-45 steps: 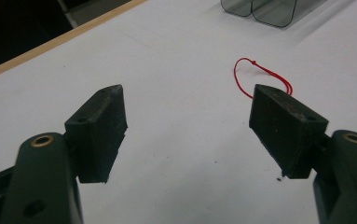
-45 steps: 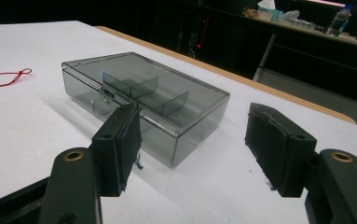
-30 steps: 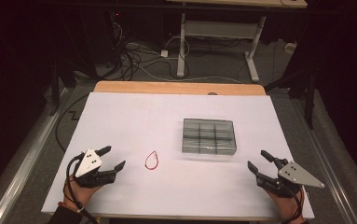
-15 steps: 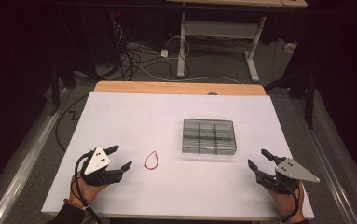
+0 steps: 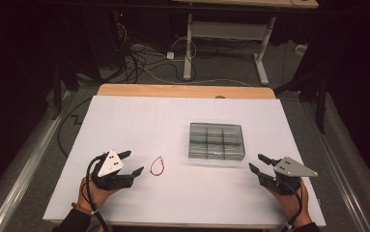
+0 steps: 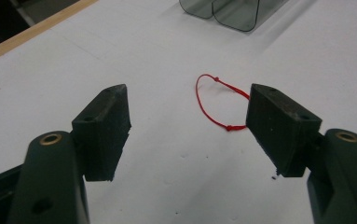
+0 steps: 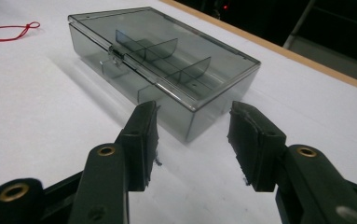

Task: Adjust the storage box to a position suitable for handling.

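**Both claws crept in toward the red string and the box**

The big white table [image 5: 124, 121] looked the same as it did a moment before. The smoky clear box [image 5: 216, 140] with its little rooms inside sat in the same spot, right of the middle, with its lid closed. The small red string loop [image 5: 158, 166] had not moved either. It lay flat on the table, a bit left of the box and apart from it.

What changed was you. Your left gripper [image 5: 130, 163] slid across the table toward the red loop and ended up near it, not touching. Its jaws stood wide with nothing between them. In the left gripper view the string loop [image 6: 218, 100] lay just ahead, with one end tucked behind the right-hand jaw.

Your right gripper [image 5: 261, 163] also slid in toward the box. Its jaws had just been closing and stood about half way, with nothing held. In the right gripper view the near corner of the box [image 7: 167, 70] sat just past the tips.

To me, this looked like the start: the left claw was about to pick up the string, and the right one was getting ready to deal with the box lid.

I could not find any words, names or labels to read.
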{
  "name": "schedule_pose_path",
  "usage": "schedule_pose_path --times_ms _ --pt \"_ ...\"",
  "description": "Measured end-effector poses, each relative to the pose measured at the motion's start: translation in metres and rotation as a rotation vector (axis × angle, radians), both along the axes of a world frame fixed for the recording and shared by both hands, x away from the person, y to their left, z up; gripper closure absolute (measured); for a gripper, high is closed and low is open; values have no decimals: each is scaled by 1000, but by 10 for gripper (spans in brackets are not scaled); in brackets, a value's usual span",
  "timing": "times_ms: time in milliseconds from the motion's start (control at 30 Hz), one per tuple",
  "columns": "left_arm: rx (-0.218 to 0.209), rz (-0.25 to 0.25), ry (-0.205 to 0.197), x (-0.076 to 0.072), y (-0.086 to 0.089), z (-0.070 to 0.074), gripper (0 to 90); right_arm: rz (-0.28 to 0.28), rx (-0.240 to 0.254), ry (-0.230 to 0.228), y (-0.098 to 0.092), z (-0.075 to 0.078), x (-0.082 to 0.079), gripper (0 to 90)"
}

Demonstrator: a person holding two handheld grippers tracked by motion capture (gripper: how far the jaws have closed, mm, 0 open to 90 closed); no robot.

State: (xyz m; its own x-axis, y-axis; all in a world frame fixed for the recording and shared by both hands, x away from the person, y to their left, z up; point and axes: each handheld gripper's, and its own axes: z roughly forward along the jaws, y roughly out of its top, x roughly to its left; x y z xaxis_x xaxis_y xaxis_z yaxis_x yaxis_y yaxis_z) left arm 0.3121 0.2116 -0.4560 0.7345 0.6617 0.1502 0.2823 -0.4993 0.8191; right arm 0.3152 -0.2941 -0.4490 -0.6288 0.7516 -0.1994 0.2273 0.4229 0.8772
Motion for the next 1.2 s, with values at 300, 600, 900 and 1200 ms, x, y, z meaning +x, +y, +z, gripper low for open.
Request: schedule_pose_path --times_ms 300,600,900,1200 --pt "22 -40 -1 11 -13 3 292 25 -15 62 7 4 17 524" --pt "36 -68 -10 24 -27 7 292 34 -60 117 16 13 35 436" --pt "54 -38 -9 13 -12 -2 292 24 -54 162 17 1 40 425" --pt "84 -44 0 12 -13 -7 292 52 -49 222 19 -8 48 503"
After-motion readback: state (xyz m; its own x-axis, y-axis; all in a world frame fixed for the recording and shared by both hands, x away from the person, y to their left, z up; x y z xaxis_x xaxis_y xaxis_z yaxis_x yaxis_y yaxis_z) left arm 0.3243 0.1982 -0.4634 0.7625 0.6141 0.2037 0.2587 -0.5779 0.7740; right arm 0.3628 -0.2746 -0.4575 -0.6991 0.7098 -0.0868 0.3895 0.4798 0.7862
